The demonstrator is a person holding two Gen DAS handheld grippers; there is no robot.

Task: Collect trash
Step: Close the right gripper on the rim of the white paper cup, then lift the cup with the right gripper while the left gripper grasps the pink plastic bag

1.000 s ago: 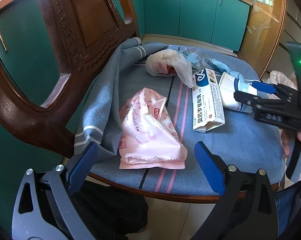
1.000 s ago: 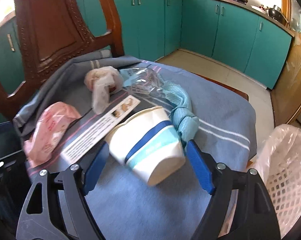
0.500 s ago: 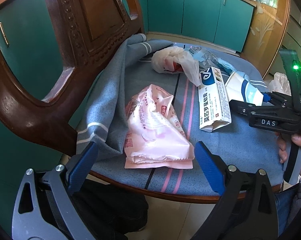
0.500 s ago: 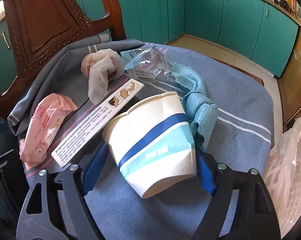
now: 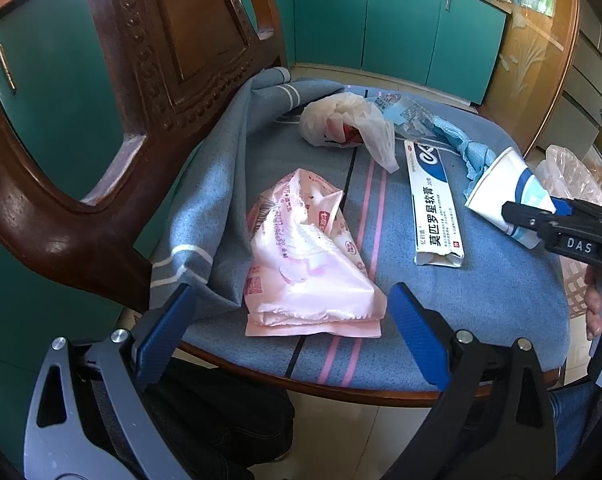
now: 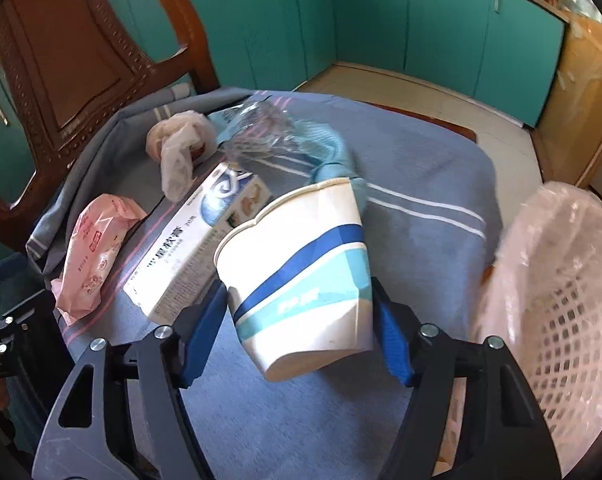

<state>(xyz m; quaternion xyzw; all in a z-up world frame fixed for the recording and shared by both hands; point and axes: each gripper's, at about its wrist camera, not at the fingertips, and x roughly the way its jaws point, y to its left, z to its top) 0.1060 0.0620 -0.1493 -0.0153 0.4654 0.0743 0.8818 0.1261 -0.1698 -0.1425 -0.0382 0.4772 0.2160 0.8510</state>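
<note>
On the wooden chair (image 5: 113, 184), one blue-grey striped cloth (image 5: 497, 292) covered the seat and carried all the litter. At the right edge of the scene stood one white lattice basket (image 6: 561, 320) lined with a clear bag. One pink wrapper pack (image 5: 309, 264) lay at the near edge, its long axis running near to far. One white ointment box (image 5: 433, 204) lay to its right, long axis also near to far. Far beyond them sat one crumpled white bag (image 5: 345, 124), one clear wrapper (image 6: 257, 128) and one twisted blue rag (image 6: 333, 156). One paper cup (image 6: 301, 280) lay tilted, mouth toward the far left, base toward the near right. The right gripper (image 6: 297, 340) had just been closing, and its pads pressed the cup's sides. The left gripper (image 5: 293, 328) hung wide apart and empty at the pink pack's near end.
</note>
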